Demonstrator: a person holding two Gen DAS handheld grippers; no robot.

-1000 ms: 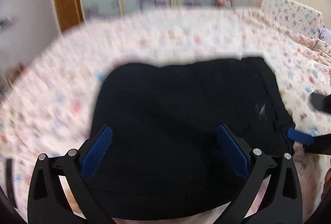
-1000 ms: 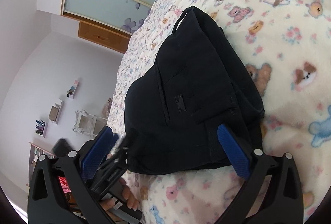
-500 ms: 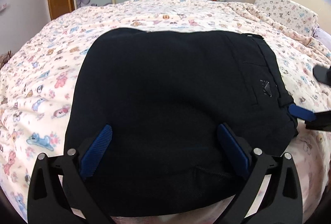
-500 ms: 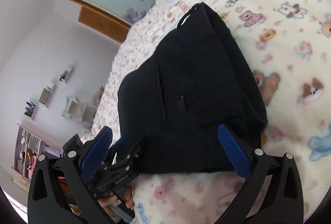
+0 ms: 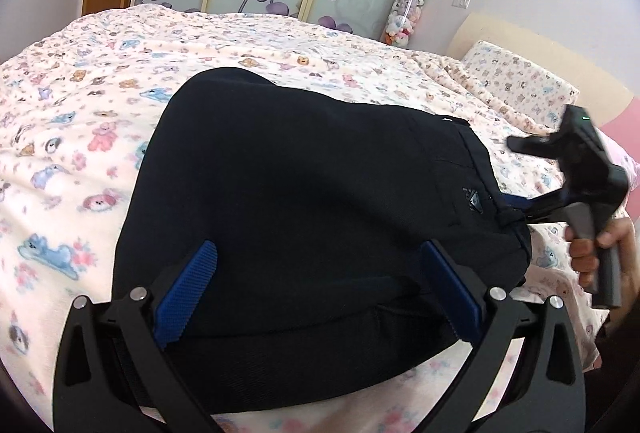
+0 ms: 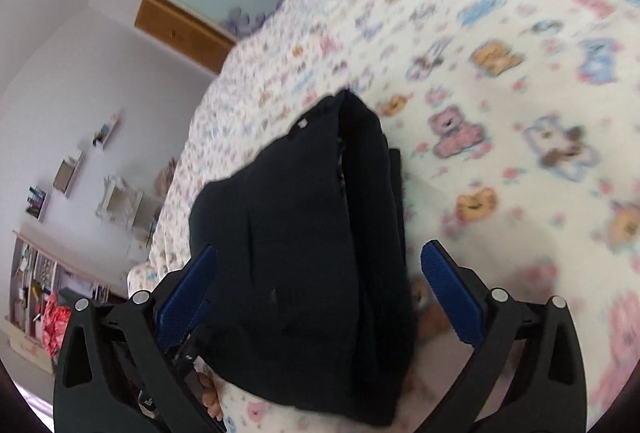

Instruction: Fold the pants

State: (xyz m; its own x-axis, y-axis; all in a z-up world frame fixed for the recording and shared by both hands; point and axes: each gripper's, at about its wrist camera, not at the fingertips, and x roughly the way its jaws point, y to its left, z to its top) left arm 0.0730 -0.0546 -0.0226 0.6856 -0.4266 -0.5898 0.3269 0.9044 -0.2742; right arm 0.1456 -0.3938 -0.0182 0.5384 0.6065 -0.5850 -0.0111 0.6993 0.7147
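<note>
The pants [image 5: 320, 201] lay folded into a thick dark bundle on the bed [image 5: 80, 137], with stacked layers showing along the side edge in the right wrist view [image 6: 320, 253]. In the left wrist view the bundle's near edge sat between the jaws of the left gripper [image 5: 320, 287], which stood wide, their blue pads [image 5: 188, 289] to either side of the cloth and pinching nothing. The right gripper [image 6: 320, 287] was likewise spread wide, the stack's end lying between its jaws without being clamped; from the left view its body [image 5: 576, 177] sat at the bundle's far right corner, held by the person's hand [image 5: 600, 253].

The fold looked finished or nearly so, and the risks came from how the tools would leave it. With the layers only resting on one another, a pad dragging across the top fabric on the way out could have peeled the upper fold back or skewed it. The right jaws were close beside the waistband corner, so a finger catching a belt loop or pocket edge could have tugged the whole stack sideways. The soft fleece bedding gave little firm support, so any downward press might have slumped the bundle. The right view was blurred, so exact contact there could not be told.
</note>
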